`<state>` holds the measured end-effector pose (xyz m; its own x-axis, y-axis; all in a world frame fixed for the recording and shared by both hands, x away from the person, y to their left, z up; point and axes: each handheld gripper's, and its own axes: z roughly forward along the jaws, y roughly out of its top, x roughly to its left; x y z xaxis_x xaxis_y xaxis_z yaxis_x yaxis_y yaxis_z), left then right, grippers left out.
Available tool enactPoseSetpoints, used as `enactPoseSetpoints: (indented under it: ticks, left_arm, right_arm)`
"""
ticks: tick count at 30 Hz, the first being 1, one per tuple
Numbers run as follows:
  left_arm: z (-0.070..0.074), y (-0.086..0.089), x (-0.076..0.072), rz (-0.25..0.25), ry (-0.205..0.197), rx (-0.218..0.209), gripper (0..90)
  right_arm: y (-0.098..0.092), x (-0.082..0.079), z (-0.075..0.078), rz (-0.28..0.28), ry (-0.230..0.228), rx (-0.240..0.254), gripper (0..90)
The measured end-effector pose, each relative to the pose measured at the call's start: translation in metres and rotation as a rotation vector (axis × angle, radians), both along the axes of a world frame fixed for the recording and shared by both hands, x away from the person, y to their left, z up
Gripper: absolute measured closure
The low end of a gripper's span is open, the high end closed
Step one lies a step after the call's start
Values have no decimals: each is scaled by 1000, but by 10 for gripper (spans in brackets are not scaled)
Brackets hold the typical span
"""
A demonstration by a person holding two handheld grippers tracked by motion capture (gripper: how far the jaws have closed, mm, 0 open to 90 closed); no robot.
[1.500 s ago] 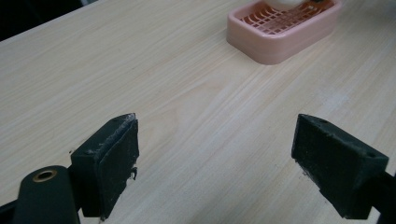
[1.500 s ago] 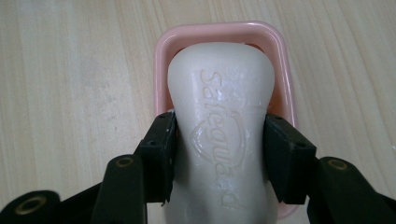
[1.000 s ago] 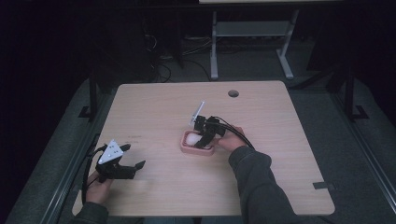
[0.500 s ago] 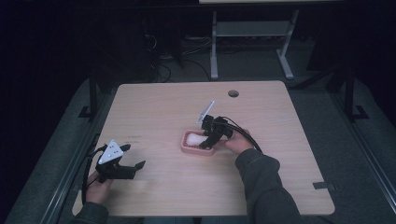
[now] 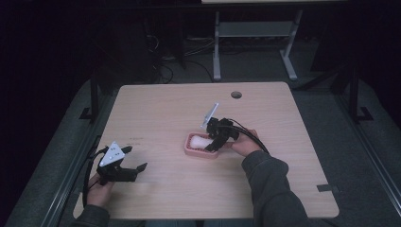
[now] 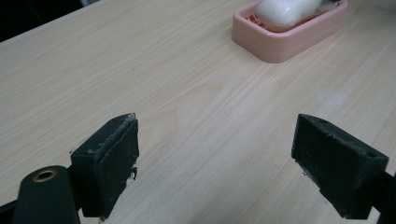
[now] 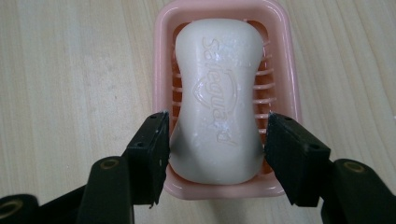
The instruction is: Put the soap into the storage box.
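1. The left gripper [image 5: 124, 171] rests low at the near left part of the table [image 5: 156, 109], held by the person's left hand [image 5: 99, 189]. In the left gripper view its jaws stand wide apart with nothing but bare wood between them.
2. Well ahead of those open jaws and off to their right lies the pink soap dish [image 6: 289, 37], with the white soap bar [image 6: 285, 11] in it; the far end of both runs out of that view.
3. In the high view the soap dish [image 5: 201, 147] sits near the middle of the table, well apart from the left gripper.
4. The right gripper [image 5: 215, 142], held by the person's right hand [image 5: 243, 144], points down over the near end of the dish.
5. In the right gripper view the soap bar [image 7: 219, 98] lies lengthwise in the soap dish [image 7: 161, 70], running straight away from the jaws.
6. The right gripper [image 7: 215, 140] has its jaws either side of the bar's near end; they have just been opening and then closing a little. The pads seem just clear of the soap, though the gap is too thin to be sure.
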<state>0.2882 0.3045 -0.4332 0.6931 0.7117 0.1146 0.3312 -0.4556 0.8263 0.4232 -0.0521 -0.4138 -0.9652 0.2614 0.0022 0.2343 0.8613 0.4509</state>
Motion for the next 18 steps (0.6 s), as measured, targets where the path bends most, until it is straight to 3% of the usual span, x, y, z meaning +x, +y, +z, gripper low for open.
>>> enactPoseSetpoints:
  ticks: [5,15,18]
  left_arm:
    - [0,0,0,4,2,-8,144]
    - [0,1,0,4,4,-5,144]
    - [0,1,0,3,1,-5,144]
  right_arm:
    - [-4,1,2,0,-50,-19,443]
    - [-9,4,-4,-51,-11,-52,400]
    - [-6,2,-6,-45,-28,-59,384]
